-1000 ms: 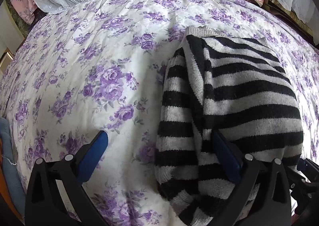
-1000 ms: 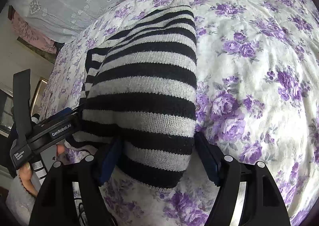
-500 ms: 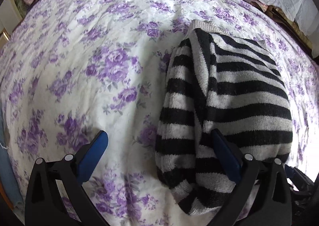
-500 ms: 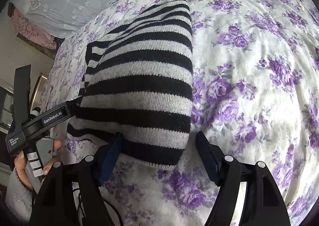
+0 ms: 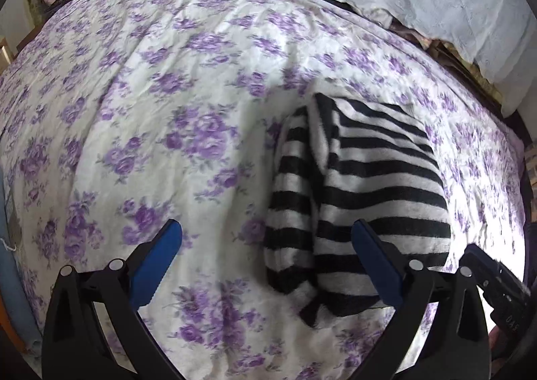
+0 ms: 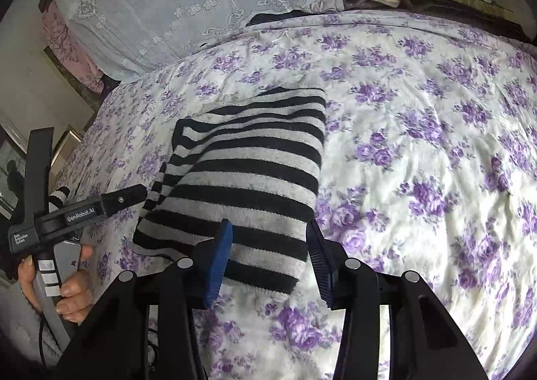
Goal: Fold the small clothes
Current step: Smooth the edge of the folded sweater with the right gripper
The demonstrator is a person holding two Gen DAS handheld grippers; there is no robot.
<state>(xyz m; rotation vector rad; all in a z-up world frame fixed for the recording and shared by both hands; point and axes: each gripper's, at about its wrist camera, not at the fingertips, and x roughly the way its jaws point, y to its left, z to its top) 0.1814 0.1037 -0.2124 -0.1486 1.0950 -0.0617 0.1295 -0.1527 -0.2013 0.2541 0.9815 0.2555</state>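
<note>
While lying folded on the floral bedspread [image 5: 188, 118]:
Sweater [image 6: 248, 178]: striped, flat.
L gripper [image 5: 265, 257]: wide open, empty.
R gripper [image 6: 270, 259]: jaws just narrowed, gripping nothing.

Black left gripper [image 5: 268, 259], blue pads, silver screws, white lettering.

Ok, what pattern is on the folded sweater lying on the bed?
Black and pale grey-white horizontal stripes on the sweater; the right wrist view shows it best.
</note>
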